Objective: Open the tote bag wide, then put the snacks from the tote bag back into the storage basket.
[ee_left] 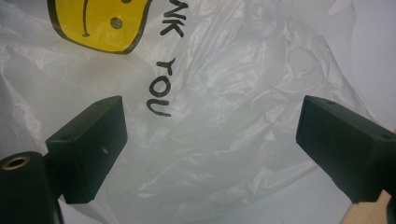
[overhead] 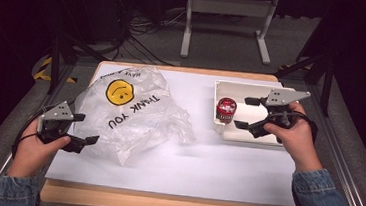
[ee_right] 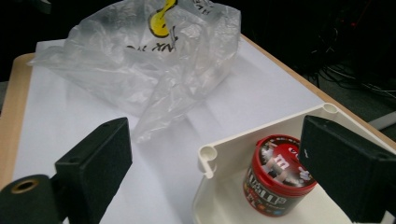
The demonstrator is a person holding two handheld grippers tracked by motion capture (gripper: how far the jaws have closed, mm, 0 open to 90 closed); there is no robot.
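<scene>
A crumpled clear plastic bag with a yellow smiley face and "THANK YOU" print lies on the left half of the white table sheet. My left gripper stands open at the bag's near left edge, its jaws wide apart over the bag. A red candy tub stands upright in the left end of a white tray at the right. My right gripper is open just right of the tub, jaws apart above the tray. In the right gripper view the tub sits in the tray's corner, the bag beyond.
The white sheet covers a wooden table. A white frame stand and dark tripod legs with cables stand on the floor beyond the table's far edge.
</scene>
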